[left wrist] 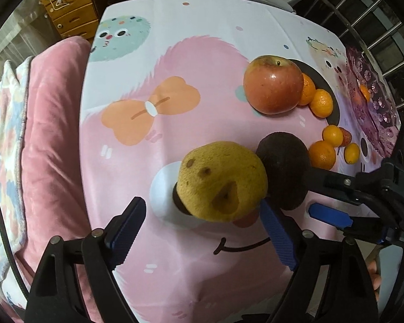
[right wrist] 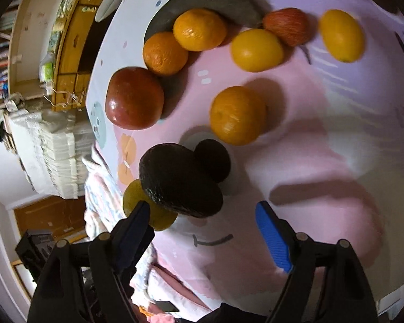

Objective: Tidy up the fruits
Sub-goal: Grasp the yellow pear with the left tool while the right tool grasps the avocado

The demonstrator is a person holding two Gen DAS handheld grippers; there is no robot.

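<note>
Both the left gripper (left wrist: 204,231) and right gripper (right wrist: 207,231) hang with jaws wide and empty over the rough yellow pear (left wrist: 220,180) and dark wrinkled avocado (right wrist: 180,183), fruits lying unsorted on the desk.

Soft daylight, strong fisheye warp, slight blur in right view.

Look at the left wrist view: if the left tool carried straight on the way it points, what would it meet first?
Most likely the yellow spotted fruit, lying between the open left tool's fingers, just ahead of the tips. The dark fruit sits beside it to the right. Depth is uncertain.
</note>
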